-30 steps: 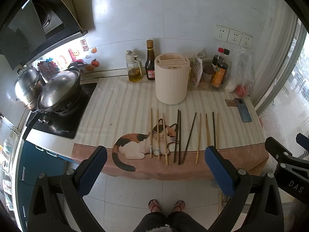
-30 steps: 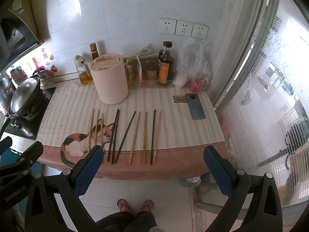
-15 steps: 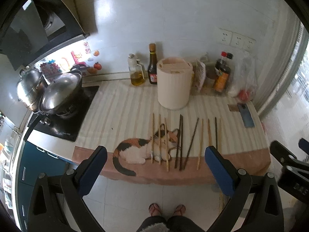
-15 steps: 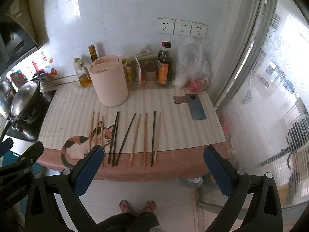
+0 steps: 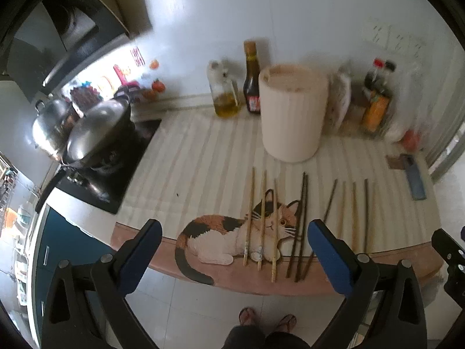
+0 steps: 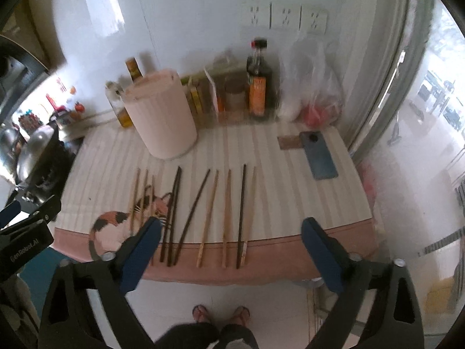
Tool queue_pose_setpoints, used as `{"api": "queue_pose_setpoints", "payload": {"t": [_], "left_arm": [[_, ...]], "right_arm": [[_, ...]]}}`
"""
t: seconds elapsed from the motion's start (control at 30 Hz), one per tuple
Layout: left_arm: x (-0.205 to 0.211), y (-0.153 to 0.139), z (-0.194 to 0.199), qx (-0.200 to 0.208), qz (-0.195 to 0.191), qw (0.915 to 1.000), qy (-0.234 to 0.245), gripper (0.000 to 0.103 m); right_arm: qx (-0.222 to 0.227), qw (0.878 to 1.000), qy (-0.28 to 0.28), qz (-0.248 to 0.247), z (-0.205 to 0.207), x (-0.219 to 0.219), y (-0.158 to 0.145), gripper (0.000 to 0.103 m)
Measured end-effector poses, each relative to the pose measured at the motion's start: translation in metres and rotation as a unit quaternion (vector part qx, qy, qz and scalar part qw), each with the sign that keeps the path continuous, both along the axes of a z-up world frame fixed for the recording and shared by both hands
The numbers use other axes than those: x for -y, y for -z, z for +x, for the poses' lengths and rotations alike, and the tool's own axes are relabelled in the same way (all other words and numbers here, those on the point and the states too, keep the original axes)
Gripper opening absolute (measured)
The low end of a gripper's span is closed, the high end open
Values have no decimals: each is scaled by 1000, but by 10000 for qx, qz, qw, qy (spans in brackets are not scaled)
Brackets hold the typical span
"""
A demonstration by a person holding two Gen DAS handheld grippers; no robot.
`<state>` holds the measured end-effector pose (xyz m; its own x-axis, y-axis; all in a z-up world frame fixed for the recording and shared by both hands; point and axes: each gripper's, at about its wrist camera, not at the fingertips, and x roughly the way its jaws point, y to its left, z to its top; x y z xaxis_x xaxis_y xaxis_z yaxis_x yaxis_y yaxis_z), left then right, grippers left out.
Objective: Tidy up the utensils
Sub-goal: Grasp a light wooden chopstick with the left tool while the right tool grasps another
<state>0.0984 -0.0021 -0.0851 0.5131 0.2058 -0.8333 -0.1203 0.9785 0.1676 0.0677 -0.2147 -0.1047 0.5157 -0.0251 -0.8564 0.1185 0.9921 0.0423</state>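
Both of your grippers have dropped closer to the desk [image 5: 203, 157] since a second ago, so the row of wooden and dark chopsticks [image 6: 209, 212] now lies just ahead of the fingers, a sign you are moving in for a first pick. Your right gripper [image 6: 229, 250] has just been closing a little, yet its fingers are still wide apart with nothing between them; the left gripper [image 5: 232, 250] is spread and empty too. The tall cream cylindrical holder [image 5: 292, 113] stands beyond the chopsticks. Motion blur smears its top, so its slots are hard to make out.
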Motion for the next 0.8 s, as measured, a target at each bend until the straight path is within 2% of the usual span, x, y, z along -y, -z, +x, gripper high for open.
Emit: {"api": "queue_pose_setpoints", "payload": {"t": [0.07,0.13,0.17,0.3,0.33,0.37,0.57,0.7,0.8], "left_arm": [[-6,20,15,-218,-43,9997,-52,101],[-13,43,34,-491,-73,9987,-87,96],[-15,52,40,-605,-79,9981,-79,87],[-33,98,70,-1129,-167,9935,-39,65],[-39,110,76,-1253,-219,9919,-29,56],[-41,119,82,-1351,-276,9904,-18,53],[-50,163,114,-1839,-633,9806,242,51],[-53,184,131,-2036,-816,9746,452,51],[-52,195,138,-2149,-806,9714,603,51]], "right_arm": [[-243,9996,-44,115,17,1,24,81],[-478,9986,-52,232,31,1,44,79],[-587,9977,-45,338,39,2,56,78],[-1018,9929,6,616,66,-3,98,73],[-1118,9917,32,632,73,-5,109,72],[-1181,9909,51,643,78,-8,117,68],[-1749,9797,340,914,112,-21,172,54],[-2023,9743,558,819,132,-29,202,54],[-2179,9715,650,667,145,-35,220,54]]}}
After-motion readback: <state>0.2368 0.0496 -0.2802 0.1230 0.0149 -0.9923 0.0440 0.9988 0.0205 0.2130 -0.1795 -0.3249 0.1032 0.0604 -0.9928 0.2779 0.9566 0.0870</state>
